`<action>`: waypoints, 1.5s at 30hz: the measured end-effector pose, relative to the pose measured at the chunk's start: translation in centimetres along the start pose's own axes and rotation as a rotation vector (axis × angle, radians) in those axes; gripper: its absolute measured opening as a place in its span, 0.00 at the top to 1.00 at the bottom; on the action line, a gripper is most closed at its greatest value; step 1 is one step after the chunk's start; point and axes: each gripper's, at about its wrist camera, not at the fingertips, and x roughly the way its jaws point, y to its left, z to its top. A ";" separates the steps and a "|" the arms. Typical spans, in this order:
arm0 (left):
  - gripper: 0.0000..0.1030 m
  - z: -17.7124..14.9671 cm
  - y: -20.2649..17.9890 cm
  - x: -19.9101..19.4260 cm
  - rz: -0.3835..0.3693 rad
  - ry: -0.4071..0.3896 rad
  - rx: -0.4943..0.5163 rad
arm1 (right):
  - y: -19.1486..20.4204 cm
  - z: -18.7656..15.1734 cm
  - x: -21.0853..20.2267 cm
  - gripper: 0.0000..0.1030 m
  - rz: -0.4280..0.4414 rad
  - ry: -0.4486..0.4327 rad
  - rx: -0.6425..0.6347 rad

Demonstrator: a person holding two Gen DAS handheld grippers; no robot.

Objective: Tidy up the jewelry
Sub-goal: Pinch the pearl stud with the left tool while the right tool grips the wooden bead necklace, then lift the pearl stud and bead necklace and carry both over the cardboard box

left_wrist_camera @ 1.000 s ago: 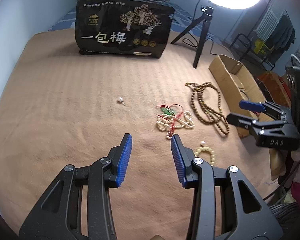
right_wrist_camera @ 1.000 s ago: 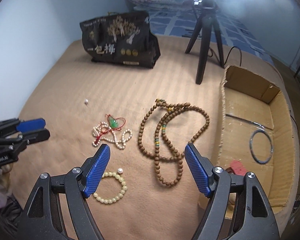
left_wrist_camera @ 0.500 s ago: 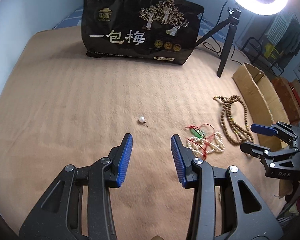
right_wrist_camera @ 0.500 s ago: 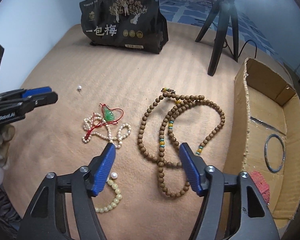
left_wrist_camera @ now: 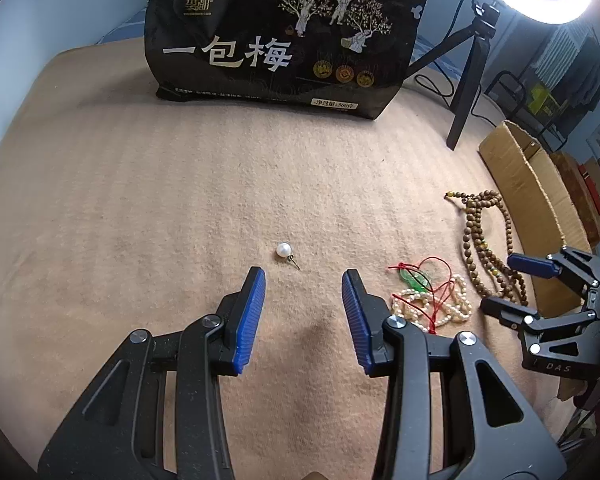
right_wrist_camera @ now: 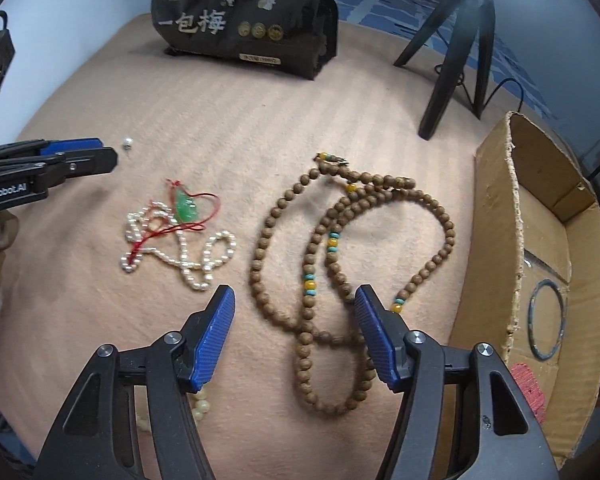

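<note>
Closer now: 2 tools agape, empty; yellow bracelet mostly hidden under R tool.

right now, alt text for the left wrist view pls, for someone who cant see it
The open left gripper points at a pearl stud earring lying on a tan blanket just ahead of its blue fingertips. To the right lie a pearl strand tangled with a red-corded green pendant and brown wooden beads; a black printed bag stands behind.

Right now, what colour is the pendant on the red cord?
Green pendant, clearest in the right wrist view.
</note>
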 end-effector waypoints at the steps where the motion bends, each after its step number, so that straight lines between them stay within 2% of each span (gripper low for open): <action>1: 0.61 0.1 0.0 0.2 0.004 -0.001 0.003 | -0.1 0.1 0.2 0.40 -0.010 0.002 0.000; 3: 0.61 0.2 -0.1 0.5 0.011 -0.002 0.008 | -0.2 0.1 0.4 0.40 -0.009 0.004 0.000; 5: 0.70 0.4 0.0 0.9 0.028 0.000 0.013 | -0.2 0.1 0.5 0.40 -0.011 0.007 -0.001; 8: 0.72 0.7 0.3 1.6 0.031 0.005 0.001 | -0.4 0.3 1.1 0.40 -0.009 0.016 0.002; 17: 0.89 0.9 0.2 2.6 0.035 -0.001 0.022 | -0.9 0.9 1.8 0.40 0.007 0.019 0.021; 20: 0.93 0.8 0.0 2.6 0.043 -0.009 0.034 | -1.1 0.9 1.8 0.53 0.034 0.014 0.035; 24: 0.94 0.7 0.1 2.3 0.043 -0.012 0.032 | -1.4 0.7 1.5 0.88 0.069 0.009 0.057; 25: 0.94 0.8 0.1 2.2 0.042 -0.014 0.028 | -1.5 0.7 1.5 0.89 0.081 0.009 0.066; 32: 0.94 0.8 0.3 0.9 0.029 -0.032 0.009 | -2.4 0.4 0.4 0.89 0.142 -0.015 0.120; 45: 0.94 0.9 -1.4 -3.9 -0.006 -0.089 0.017 | -3.2 0.2 -5.7 0.89 0.145 -0.130 0.135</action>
